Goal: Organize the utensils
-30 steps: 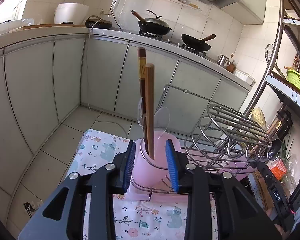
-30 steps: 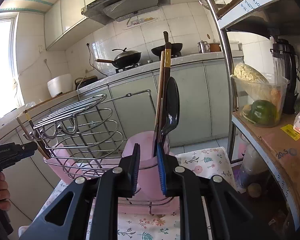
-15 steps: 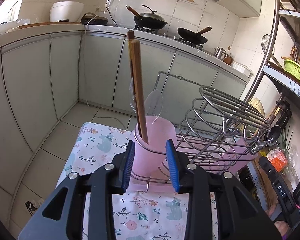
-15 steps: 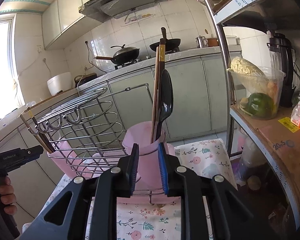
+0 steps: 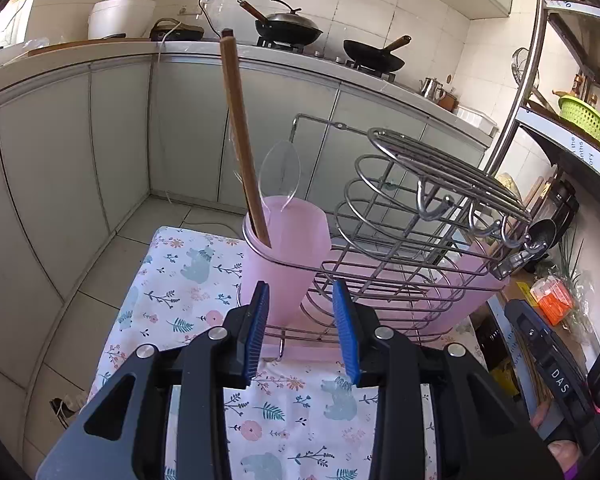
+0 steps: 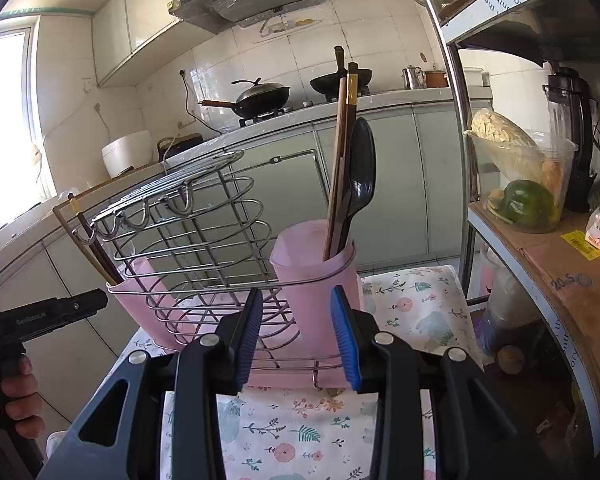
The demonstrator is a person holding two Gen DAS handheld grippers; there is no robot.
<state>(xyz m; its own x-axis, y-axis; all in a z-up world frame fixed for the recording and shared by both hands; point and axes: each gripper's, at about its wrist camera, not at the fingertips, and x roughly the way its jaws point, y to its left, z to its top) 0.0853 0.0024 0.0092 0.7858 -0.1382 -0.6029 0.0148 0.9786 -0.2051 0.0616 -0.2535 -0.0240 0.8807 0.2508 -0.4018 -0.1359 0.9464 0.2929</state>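
Note:
A wire dish rack [image 5: 412, 216] [image 6: 188, 232] stands on a floral cloth [image 5: 188, 280] [image 6: 416, 300]. It has a pink utensil cup at each end. In the left wrist view the near cup [image 5: 284, 252] holds brown chopsticks [image 5: 242, 140] and a clear plastic spoon [image 5: 280, 172]. In the right wrist view the near cup [image 6: 320, 280] holds chopsticks [image 6: 340, 152] and a black spoon [image 6: 360, 176]. My left gripper [image 5: 302, 328] is open and empty, just short of its cup. My right gripper [image 6: 296, 332] is open and empty in front of its cup.
A metal shelf unit [image 6: 540, 264] with a food container [image 6: 520, 184] stands close on the right. Kitchen cabinets and a stove with woks [image 5: 288, 28] lie behind. The other gripper's handle [image 5: 552, 368] shows at the right edge of the left wrist view.
Both grippers have pulled back and up from the cups. The right gripper's jaws have opened wide, leaving the black spoon standing in the cup. The left stays open.

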